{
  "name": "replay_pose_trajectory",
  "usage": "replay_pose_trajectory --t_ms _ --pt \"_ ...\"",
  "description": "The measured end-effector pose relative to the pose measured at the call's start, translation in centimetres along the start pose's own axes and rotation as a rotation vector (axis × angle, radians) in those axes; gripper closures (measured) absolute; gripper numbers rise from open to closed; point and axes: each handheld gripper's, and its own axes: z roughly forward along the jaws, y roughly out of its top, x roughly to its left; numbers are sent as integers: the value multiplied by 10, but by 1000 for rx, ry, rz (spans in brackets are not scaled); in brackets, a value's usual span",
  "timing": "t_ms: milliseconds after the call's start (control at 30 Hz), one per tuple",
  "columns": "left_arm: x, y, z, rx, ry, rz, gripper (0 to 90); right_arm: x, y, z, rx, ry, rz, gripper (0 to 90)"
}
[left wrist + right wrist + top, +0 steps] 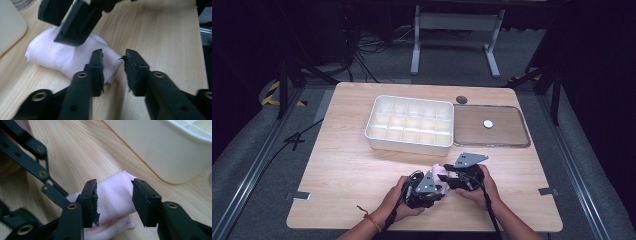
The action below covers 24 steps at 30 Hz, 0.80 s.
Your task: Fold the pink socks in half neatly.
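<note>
A small folded pale pink cloth [439,171] lies on the wooden table near its front edge, between the person's two hands. In the left gripper view, my left gripper [113,58] stands open with the cloth's [50,55] near end reaching into the gap; the pads do not press on it. The right gripper's black body [75,22] hovers over the cloth's far part. In the right gripper view, my right gripper [113,192] is open, its jaws straddling the cloth [113,202] from both sides. In the high view, the left gripper [438,183] and the right gripper [448,176] meet over the cloth.
A white divided bin [409,145] stands at the table's middle, just behind the grippers, and appears close by as a white bin [162,150]. A brown tray [507,132] with a small white disc [488,123] lies to its right. A dark round disc [461,99] sits behind them.
</note>
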Motion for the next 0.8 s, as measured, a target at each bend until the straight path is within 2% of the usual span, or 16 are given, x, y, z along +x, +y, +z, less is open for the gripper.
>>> replay_pose_trajectory --t_ms 133,300,433,467,500,533,567,633,733,767,800 --pt "-1 7 -25 -42 9 6 535 -4 0 -4 -6 -1 10 501" --pt "5 0 -60 1 46 -5 422 -5 -2 -5 12 -6 22 437" --pt "14 -22 -81 58 122 -39 349 -3 -3 -1 35 -12 21 398" --pt "17 -32 -85 80 142 -58 338 -3 -3 1 44 -14 19 386" --pt "17 -32 -85 80 142 -58 329 -3 -3 1 44 -14 19 386" --pt "20 -42 -90 95 158 -77 329 -4 -5 3 59 -17 13 374" --pt "23 -53 -94 112 171 -113 322 -4 -7 5 69 -18 15 367" --pt "26 -65 -99 145 195 -135 312 -7 -9 8 67 4 38 358" --pt "31 -80 -106 163 208 -158 301 -14 -13 10 72 53 87 359" --pt "33 -86 -109 166 216 -170 298 -15 -13 11 73 67 101 371" --pt "34 -89 -110 169 217 -178 294 -17 -14 11 74 96 121 419"
